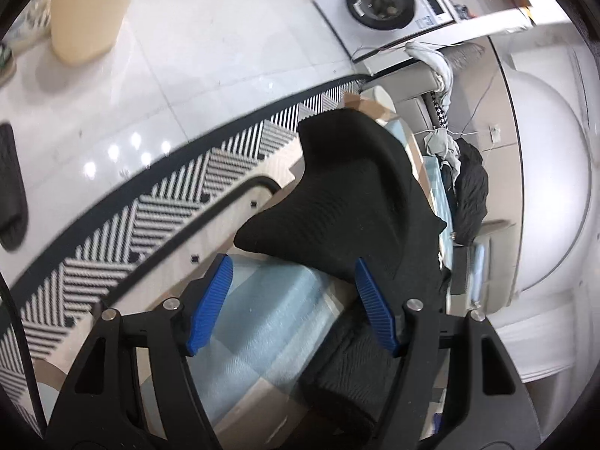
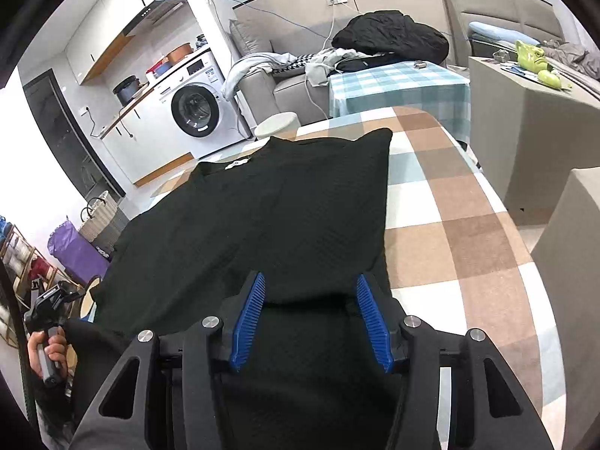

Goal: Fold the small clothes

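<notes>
you're mid-fold: the black garment [image 2: 262,217] lies spread on the checked tablecloth [image 2: 461,232], its right side already doubled over. your right gripper [image 2: 309,317] hangs spread over the near hem, pinching nothing. your left gripper [image 1: 292,305], also spread and empty, faces a raised black fold. next, i'd judge, close on the left edge and carry it across.

The garment's [image 2: 262,225] near hem runs under the right gripper [image 2: 309,318] and out of sight. In the left wrist view its lower part is blurred and cut off behind the gripper's frame. A hand [image 2: 47,352] at the left edge is partly cropped.
</notes>
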Available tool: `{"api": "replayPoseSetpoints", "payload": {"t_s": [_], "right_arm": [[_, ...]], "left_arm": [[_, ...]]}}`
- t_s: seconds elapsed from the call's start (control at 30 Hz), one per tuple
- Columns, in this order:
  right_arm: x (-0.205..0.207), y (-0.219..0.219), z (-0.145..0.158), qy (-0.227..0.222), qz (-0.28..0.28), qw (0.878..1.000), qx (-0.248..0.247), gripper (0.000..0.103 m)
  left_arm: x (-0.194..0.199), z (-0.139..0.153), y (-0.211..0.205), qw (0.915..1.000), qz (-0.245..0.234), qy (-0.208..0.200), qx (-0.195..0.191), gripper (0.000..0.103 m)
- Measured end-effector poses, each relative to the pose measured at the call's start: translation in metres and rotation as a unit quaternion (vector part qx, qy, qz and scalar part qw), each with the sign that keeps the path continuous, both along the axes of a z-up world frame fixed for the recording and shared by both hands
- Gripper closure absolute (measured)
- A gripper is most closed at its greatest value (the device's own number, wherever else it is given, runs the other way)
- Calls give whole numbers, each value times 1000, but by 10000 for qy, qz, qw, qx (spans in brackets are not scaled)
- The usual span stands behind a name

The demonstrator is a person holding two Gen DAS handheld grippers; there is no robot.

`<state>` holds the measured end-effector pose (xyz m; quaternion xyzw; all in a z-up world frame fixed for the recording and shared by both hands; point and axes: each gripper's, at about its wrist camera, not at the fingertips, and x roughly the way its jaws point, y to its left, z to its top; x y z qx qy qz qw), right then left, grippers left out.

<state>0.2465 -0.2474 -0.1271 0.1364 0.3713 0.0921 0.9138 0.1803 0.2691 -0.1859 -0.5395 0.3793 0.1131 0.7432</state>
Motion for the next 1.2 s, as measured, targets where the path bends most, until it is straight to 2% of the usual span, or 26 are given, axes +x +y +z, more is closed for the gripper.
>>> {"api": "replayPoseSetpoints", "payload": {"t_s": [0.07,0.13,0.27,0.33,0.4,0.43,0.47,0.5,0.6,0.7,0.77,0.8,0.87,0.9,0.93,0.97,1.0,1.03,1.07,1.13,1.17,1.2], "right_arm": [[-3,1,2,-22,-22,10000,-15,50],[-4,3,5,-45,-48,10000,-60,50],[-7,1,8,-58,-118,9998,-155,50],[-9,2,10,-73,-163,9996,-228,50],[-11,0,11,-86,-175,9996,-225,50],[-11,-1,12,-95,-197,9995,-229,50],[-12,-3,12,-102,-229,9994,-235,50],[-12,-3,13,-108,-236,9994,-232,50],[-13,-4,12,-111,-259,9994,-207,50],[-14,-2,10,-121,-239,9994,-240,50],[-16,-1,10,-122,-227,9994,-213,50],[-16,-1,9,-118,-213,9996,-165,50],[-19,-2,8,-127,-190,9997,-110,50],[-20,-2,7,-129,-185,9997,-102,50],[-22,-3,7,-137,-182,9997,-83,50],[-22,-3,6,-129,-170,9997,-73,49],[-23,-3,5,-124,-171,9998,-72,49],[-24,-5,4,-112,-191,9997,-79,49],[-24,-6,4,-97,-197,9997,-77,49],[-25,-10,2,-57,-247,9997,-40,49],[-25,-11,2,-33,-268,9996,-27,49],[-26,-12,1,-27,-280,9996,-23,49]], "left_arm": [[7,-17,5,9990,33,-16,-451,38],[17,-28,9,9975,15,-62,-707,38],[37,-40,10,9949,49,-157,-991,39],[43,-44,10,9930,54,-253,-1153,47],[48,-47,11,9910,133,-320,-1295,62],[49,-48,13,9907,215,-354,-1293,67],[46,-48,15,9905,270,-407,-1287,78],[47,-47,17,9902,287,-483,-1278,84],[45,-33,17,9946,384,-533,-802,96],[48,-3,12,9978,387,-546,17,98],[56,27,1,9949,256,-534,814,98],[66,49,-12,9877,128,-508,1474,98],[79,82,-36,9703,-90,-549,2355,98],[89,100,-56,9549,-255,-634,2891,99],[100,119,-83,9349,-556,-811,3409,99],[107,132,-106,9202,-885,-959,3691,99],[115,143,-135,9008,-1328,-1179,3962,99],[123,148,-171,8735,-2007,-1340,4228,99],[129,146,-203,8484,-2717,-1422,4315,99],[130,137,-239,8294,-3416,-1446,4177,94],[128,129,-253,8230,-3758,-1428,4014,79],[125,122,-261,8225,-3930,-1378,3873,58]]}}
